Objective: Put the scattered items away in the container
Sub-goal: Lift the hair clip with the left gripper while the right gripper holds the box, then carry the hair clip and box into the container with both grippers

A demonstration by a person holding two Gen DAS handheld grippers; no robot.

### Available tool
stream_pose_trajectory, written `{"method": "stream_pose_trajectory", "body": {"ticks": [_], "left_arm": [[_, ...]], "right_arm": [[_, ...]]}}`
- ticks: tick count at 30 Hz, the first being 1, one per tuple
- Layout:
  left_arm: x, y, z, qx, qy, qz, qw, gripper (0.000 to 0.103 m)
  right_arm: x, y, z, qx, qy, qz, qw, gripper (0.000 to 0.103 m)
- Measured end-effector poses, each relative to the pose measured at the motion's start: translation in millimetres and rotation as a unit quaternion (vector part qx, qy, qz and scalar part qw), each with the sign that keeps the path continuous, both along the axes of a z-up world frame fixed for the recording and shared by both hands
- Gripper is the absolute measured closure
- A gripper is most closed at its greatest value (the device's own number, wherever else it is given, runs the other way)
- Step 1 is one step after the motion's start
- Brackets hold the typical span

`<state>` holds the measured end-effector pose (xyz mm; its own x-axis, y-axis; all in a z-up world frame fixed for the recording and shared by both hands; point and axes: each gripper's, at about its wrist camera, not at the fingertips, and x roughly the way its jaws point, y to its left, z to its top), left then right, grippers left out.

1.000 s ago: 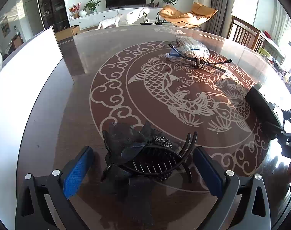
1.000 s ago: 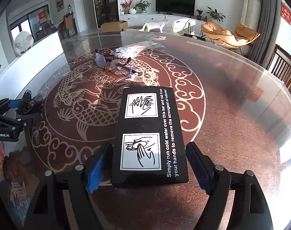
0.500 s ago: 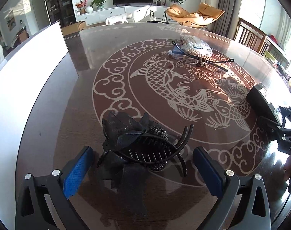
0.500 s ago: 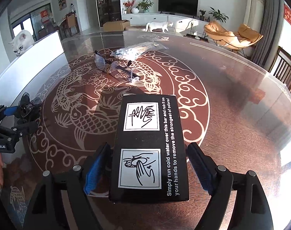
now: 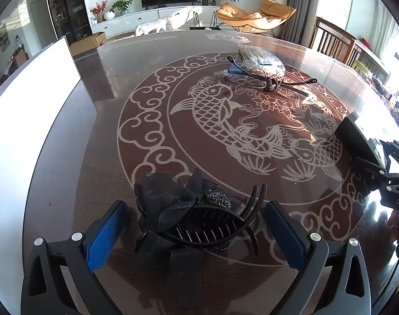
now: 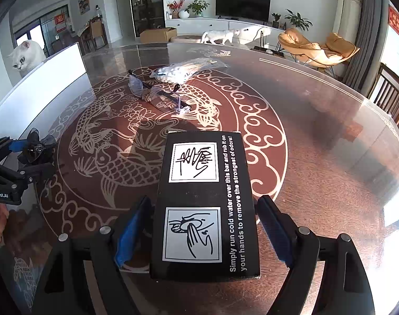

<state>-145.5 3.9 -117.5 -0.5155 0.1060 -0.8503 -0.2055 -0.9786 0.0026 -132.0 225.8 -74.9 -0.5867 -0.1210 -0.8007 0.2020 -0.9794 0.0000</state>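
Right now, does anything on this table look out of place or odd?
Nothing looks spilled or broken. The safety glasses lie partly against the bag of cotton balls mid-table, loose. One oddity: a white cat peers over the white container at the table's left edge.

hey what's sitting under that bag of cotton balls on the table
The safety glasses lie against the near side of the bag of cotton balls, one black temple seeming to run under its edge. Whatever else the bag covers is hidden; around it only the table shows.

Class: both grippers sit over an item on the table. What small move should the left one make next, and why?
Probably close the left gripper: its jaws stand open on either side of the black hair clip, which lies on the table ungripped.
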Motion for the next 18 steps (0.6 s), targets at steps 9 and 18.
{"method": "stream_pose_trajectory", "body": {"ticks": [9,18], "left_arm": [[4.4,-5.9,8.5,0.002,-0.005,-0.026,0.9997,0.030],[45.4,-37.8,55.8,0.054,0.030,0.016,0.9980,0.030]], "right_arm": [[21.4,7.3,5.3,-0.027,0.001,0.014,1.000,0.044],[50.7,-23.9,38.8,-0.070,0.004,0.058,0.996,0.044]]}}
